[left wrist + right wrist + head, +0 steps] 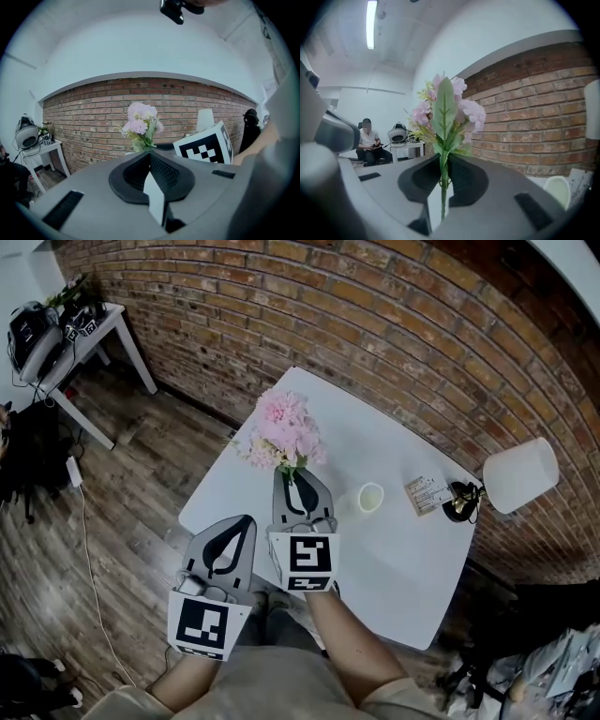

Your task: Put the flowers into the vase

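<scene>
The right hand-held gripper (292,476) pinches the flowers (284,430) mid-frame, not yet in the vase (371,497) just right; left hand-held gripper (244,525) pressed together, empty

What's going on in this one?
A person holds a tool in each hand at a white table. The right tool grips pink flowers by the stems, upright above the table. The vase stands to its right with no flowers in it. The left tool is shut on nothing.

The white table (394,559) bears a pale vase (371,497), perhaps a printed card (425,494), and a lamp (518,474).
</scene>
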The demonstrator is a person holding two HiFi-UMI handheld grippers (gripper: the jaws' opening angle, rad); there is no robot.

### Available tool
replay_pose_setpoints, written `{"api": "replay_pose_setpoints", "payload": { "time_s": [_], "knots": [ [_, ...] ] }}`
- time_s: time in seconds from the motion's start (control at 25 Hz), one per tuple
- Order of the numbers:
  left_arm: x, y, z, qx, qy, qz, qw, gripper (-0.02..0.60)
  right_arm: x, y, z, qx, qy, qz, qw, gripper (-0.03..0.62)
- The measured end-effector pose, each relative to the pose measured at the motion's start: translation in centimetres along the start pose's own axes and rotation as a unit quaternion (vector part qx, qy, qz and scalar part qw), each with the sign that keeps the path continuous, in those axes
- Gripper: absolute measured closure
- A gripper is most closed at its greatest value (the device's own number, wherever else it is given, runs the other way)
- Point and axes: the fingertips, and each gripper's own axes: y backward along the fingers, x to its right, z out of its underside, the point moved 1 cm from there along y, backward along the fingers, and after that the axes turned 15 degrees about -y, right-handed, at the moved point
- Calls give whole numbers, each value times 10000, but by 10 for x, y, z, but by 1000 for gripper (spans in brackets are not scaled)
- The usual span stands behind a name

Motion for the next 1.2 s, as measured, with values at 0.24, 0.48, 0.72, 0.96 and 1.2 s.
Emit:
{"api": "replay_pose_setpoints", "payload": {
  "time_s": [0.24,0.48,0.72,0.96,1.2],
  "knots": [
    [6,4,-3,40,-19,47,10000,574,-5,9,-20,380,96,-21,9992,556],
    [10,7,-8,100,-81,94,9999,574,-6,16,-39,659,139,15,9977,556],
    [14,7,-13,163,-123,134,9997,574,-3,23,-53,842,179,66,9963,556],
    [20,5,-18,225,-140,218,9994,574,-3,32,-67,1027,209,90,9944,556],
    [34,1,-23,294,-153,390,9987,574,3,45,-84,1255,336,148,9914,556]
  ]
}}
